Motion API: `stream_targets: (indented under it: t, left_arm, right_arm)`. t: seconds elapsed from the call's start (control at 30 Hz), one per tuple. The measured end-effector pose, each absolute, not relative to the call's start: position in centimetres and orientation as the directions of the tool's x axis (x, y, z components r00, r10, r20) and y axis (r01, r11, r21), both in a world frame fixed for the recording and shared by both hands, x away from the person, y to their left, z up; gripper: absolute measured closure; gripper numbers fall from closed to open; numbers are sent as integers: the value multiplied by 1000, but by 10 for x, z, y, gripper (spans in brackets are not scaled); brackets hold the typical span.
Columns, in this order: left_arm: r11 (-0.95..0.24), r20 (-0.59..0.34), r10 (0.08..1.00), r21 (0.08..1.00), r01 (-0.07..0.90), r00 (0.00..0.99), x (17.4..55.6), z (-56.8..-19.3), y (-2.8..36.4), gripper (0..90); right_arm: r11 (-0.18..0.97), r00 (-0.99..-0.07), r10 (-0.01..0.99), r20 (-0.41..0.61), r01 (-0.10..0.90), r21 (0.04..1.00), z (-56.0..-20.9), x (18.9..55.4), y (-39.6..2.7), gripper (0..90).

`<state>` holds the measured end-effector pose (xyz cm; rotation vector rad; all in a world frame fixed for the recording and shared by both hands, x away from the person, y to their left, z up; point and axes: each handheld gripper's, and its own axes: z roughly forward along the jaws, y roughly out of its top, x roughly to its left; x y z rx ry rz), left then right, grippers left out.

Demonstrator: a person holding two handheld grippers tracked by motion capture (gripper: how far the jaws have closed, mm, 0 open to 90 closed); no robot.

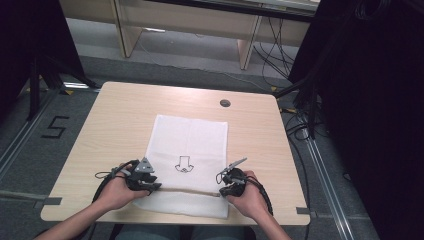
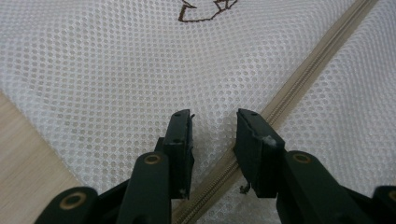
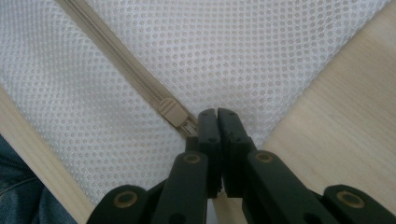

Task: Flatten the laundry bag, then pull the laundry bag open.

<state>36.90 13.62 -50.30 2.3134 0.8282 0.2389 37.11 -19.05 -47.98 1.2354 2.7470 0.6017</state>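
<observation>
A white mesh bag (image 1: 187, 135) lies flat on the wooden table (image 1: 115, 115), with a beige zipper (image 1: 185, 190) running across its near end. My left gripper (image 1: 152, 186) rests at the zipper's left end. In the left gripper view its jaws (image 2: 214, 116) stand apart on the mesh (image 2: 116, 70), and the zipper (image 2: 317, 65) passes under one jaw. My right gripper (image 1: 220, 190) is at the zipper's right end. In the right gripper view it (image 3: 217, 112) is shut on the pull tab of the slider (image 3: 170, 110).
A dark printed mark (image 1: 183, 165) sits mid-bag. A cable hole (image 1: 225, 103) lies near the table's far edge. The near table edge runs just behind both hands. Desks and cables stand beyond the table, dark curtains at both sides.
</observation>
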Motion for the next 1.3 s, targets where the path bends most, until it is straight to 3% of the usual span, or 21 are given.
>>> stream_targets:
  t: [0.2, 0.33, 0.63, 1.17, 1.3]
  left_arm:
    - [-560, -39, 629, 669, 488, 776, 370, -502, 135, 638]
    - [-527, -25, 636, 716, 457, 772, 372, -494, 137, 610]
    - [-462, -35, 638, 782, 419, 769, 375, -481, 128, 500]
    - [-444, -38, 620, 807, 390, 784, 373, -474, 111, 482]
    - [-423, -59, 624, 812, 401, 779, 374, -472, 107, 490]
  right_arm:
    - [561, -635, 764, 113, 740, 370, -475, 371, -194, 841]
    - [539, -636, 766, 98, 717, 443, -466, 373, -205, 806]
    - [444, -568, 813, 128, 747, 496, -463, 373, -228, 728]
    - [424, -547, 829, 117, 751, 507, -461, 364, -228, 730]
    - [446, -569, 811, 132, 748, 491, -462, 368, -226, 811]
